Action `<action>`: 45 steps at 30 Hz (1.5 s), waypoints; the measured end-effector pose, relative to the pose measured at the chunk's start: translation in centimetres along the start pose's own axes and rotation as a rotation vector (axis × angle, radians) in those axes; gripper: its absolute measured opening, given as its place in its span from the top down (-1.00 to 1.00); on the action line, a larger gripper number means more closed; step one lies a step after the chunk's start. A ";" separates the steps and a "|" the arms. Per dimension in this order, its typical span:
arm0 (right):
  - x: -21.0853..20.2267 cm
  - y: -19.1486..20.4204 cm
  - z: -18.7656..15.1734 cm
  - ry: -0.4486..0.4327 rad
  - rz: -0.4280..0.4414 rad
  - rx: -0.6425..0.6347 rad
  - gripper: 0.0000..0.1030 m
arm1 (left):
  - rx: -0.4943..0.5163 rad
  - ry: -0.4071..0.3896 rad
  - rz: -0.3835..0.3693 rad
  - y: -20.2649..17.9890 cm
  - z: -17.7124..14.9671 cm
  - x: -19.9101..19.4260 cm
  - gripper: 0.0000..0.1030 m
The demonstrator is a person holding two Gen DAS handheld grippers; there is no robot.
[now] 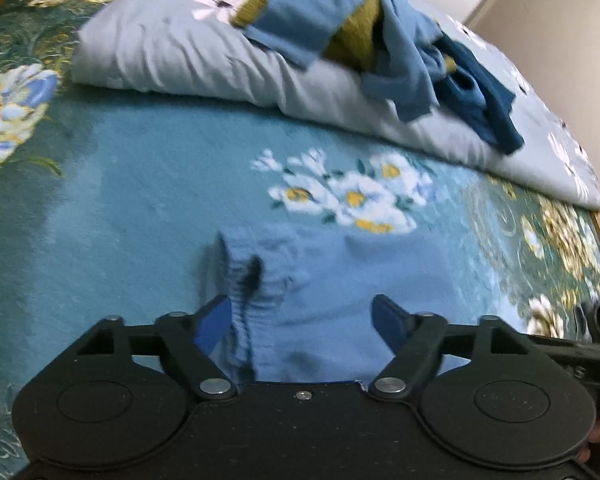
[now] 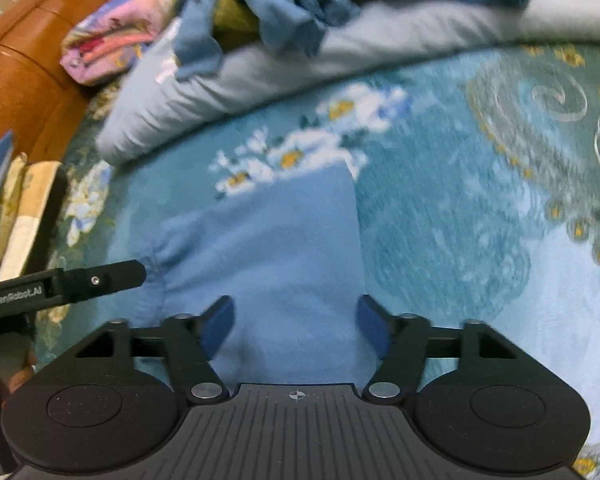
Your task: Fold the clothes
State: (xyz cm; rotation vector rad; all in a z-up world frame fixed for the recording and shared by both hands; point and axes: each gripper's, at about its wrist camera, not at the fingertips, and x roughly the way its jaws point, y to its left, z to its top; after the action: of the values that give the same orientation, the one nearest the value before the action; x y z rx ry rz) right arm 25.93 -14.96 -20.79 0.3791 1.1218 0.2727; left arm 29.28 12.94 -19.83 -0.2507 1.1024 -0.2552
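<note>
A light blue garment (image 1: 332, 280) lies flat on the floral teal bedspread (image 1: 140, 184). My left gripper (image 1: 300, 320) is open just over its gathered elastic edge (image 1: 244, 280), nothing between the fingers. In the right wrist view the same garment (image 2: 276, 248) spreads out under my right gripper (image 2: 296, 324), which is open too, its blue pads (image 2: 220, 324) straddling the cloth. The left gripper's black body (image 2: 60, 284) shows at the left edge there, held by a hand (image 2: 4, 372).
A folded grey-blue quilt (image 1: 188, 60) runs across the back of the bed with a heap of blue and olive clothes (image 1: 360, 28) on it. A pink floral pillow (image 2: 112, 40) and a wooden headboard (image 2: 24, 56) stand at the left. A wall (image 1: 560, 20) rises at the right.
</note>
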 end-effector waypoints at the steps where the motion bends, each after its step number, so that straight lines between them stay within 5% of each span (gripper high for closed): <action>1: 0.1 -0.1 0.1 -0.005 -0.001 0.003 -0.73 | -0.015 0.006 0.009 0.4 0.0 0.2 -0.80; 5: 1.0 -1.0 0.4 -0.005 -0.002 0.034 -0.97 | -0.071 0.065 -0.016 1.7 -0.4 1.7 -0.87; 16: 5.5 -4.0 0.6 0.065 0.086 0.179 -0.97 | -0.137 0.171 -0.065 3.9 -2.3 5.8 -0.88; 22: 6.8 -3.6 0.8 0.083 0.156 0.148 -0.99 | -0.120 0.163 -0.088 3.9 -2.4 6.0 -0.93; 27: 7.2 -3.1 1.0 0.106 0.193 0.138 -0.90 | -0.099 0.149 -0.097 3.2 -2.2 6.1 -0.73; 31: 7.2 -3.0 1.2 0.115 0.183 0.130 -0.67 | -0.107 0.148 -0.105 3.1 -2.0 6.2 -0.64; 36: 6.9 -3.2 1.2 0.118 0.149 0.127 -0.29 | -0.112 0.142 -0.090 3.4 -2.0 5.8 -0.19; 45: 6.1 -3.1 1.2 0.110 0.112 0.145 0.23 | -0.088 0.120 -0.040 2.3 -2.0 4.9 0.28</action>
State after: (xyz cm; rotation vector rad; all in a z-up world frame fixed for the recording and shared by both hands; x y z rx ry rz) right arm 29.59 -15.51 -26.72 0.5625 1.2345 0.3144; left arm 29.77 13.43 -25.55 -0.3398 1.2295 -0.2606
